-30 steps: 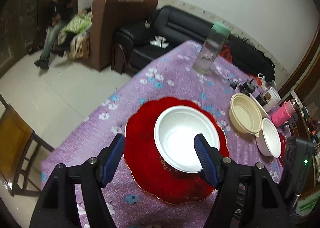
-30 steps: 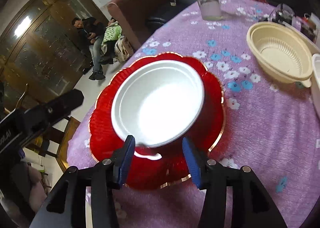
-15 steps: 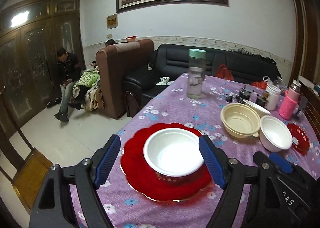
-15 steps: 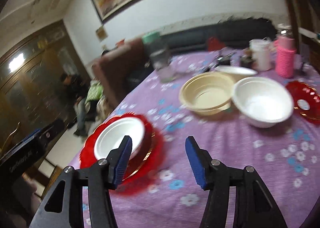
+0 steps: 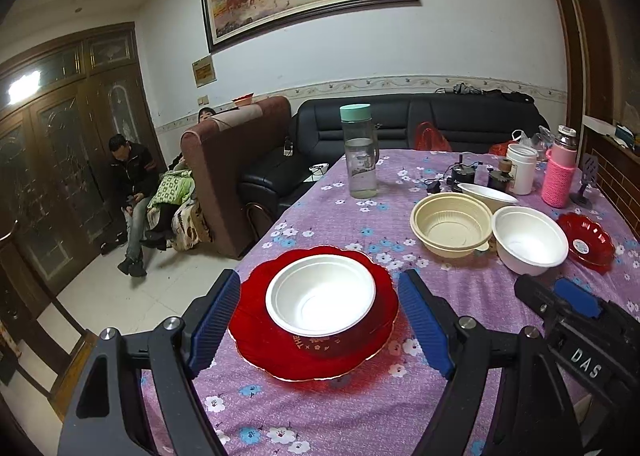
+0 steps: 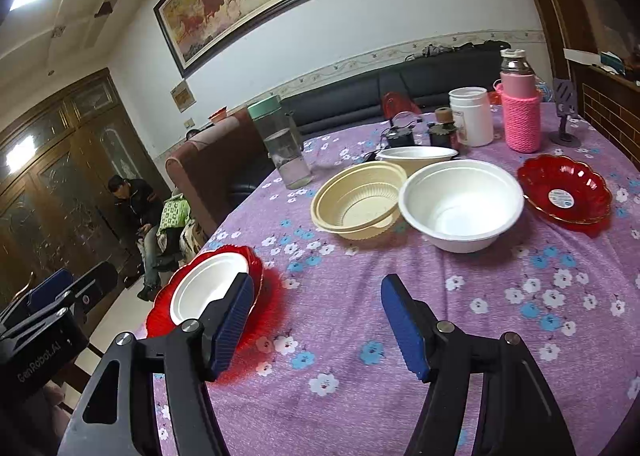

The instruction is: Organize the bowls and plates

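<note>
Two hand-held grippers released, left hand-held gripper framing white bowl on red plate, right hand-held gripper just opening, empty

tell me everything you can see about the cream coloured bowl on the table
The cream bowl is round, matte and plastic-looking, with ribbed inner walls and a flat base. It looks like two nested bowls, since a second rim shows below the first. It stands upright and empty on the purple floral tablecloth, its rim close against the white bowl, with another white bowl just behind. Neither pair of tongs touches it.
</note>
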### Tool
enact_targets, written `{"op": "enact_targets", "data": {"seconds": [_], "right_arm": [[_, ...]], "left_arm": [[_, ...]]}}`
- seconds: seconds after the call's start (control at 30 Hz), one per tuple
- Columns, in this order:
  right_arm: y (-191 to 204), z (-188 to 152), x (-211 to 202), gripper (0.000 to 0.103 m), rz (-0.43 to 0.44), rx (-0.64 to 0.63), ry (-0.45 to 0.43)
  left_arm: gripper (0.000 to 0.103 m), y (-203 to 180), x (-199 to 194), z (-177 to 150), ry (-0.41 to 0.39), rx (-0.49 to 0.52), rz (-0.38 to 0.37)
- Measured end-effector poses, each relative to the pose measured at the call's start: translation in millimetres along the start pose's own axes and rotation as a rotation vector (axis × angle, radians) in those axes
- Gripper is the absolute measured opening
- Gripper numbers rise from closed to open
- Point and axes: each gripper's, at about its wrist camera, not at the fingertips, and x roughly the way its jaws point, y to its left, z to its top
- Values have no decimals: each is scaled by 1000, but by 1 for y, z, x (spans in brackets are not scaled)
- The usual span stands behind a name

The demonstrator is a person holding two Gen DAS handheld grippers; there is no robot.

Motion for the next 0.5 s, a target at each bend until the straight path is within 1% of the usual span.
{"op": "enact_targets", "data": {"seconds": [0.2, 0.33, 0.5], "right_arm": [[-14, 3, -10, 72, -18, 31, -22], [-18, 6, -13, 72, -36, 28, -26], [-28, 18, -30, 72, -46, 41, -82]], "left_arm": [[81, -7, -6, 0, -4, 15, -3], [81, -11, -3, 0, 18, 14, -22], [81, -17, -2, -2, 37, 28, -45]]}}
